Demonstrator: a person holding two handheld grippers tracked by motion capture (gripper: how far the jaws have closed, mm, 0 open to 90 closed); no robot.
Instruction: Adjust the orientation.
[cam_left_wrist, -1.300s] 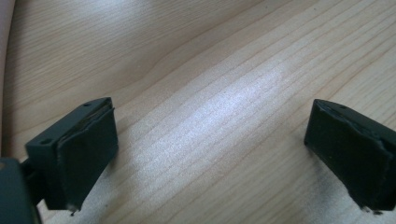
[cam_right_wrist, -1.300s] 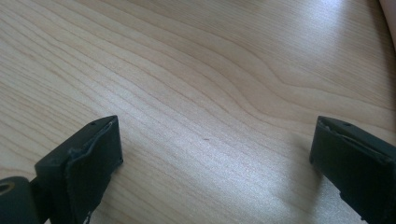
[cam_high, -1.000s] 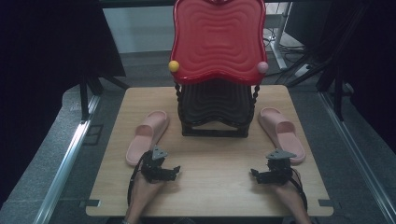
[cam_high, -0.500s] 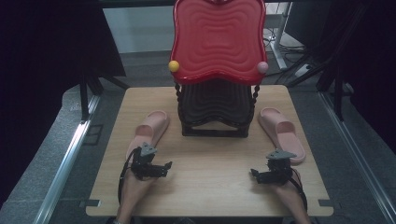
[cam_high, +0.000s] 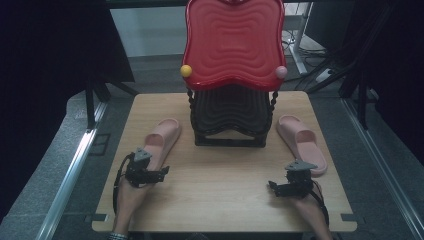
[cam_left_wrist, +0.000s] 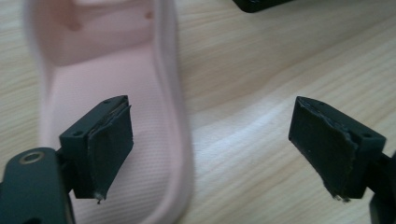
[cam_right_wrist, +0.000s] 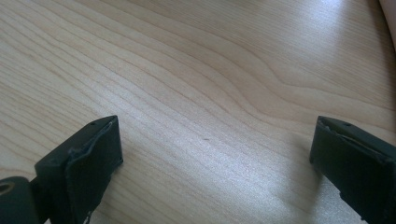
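Your left gripper (cam_left_wrist: 210, 154) spread wide at lower left, one jaw over the heel of the left pink slipper (cam_left_wrist: 116, 93), gripping nothing, your right gripper (cam_right_wrist: 215, 172) wide over bare table (cam_right_wrist: 210, 84)

The setting is a laboratory or recording studio rather than a home. A small light-wood worktop (cam_high: 225, 195) stands alone on a grey floor (cam_high: 60, 150), flanked by aluminium rails (cam_high: 67, 185) and surrounded by black curtains (cam_high: 50, 45) hung on stands. Loose cables (cam_high: 320, 75) and a desk frame (cam_high: 300, 45) lie on the floor behind it, and the items on the worktop, two pink slippers (cam_high: 160, 142) and a red-and-black stand (cam_high: 232, 75), are laid out as test props.
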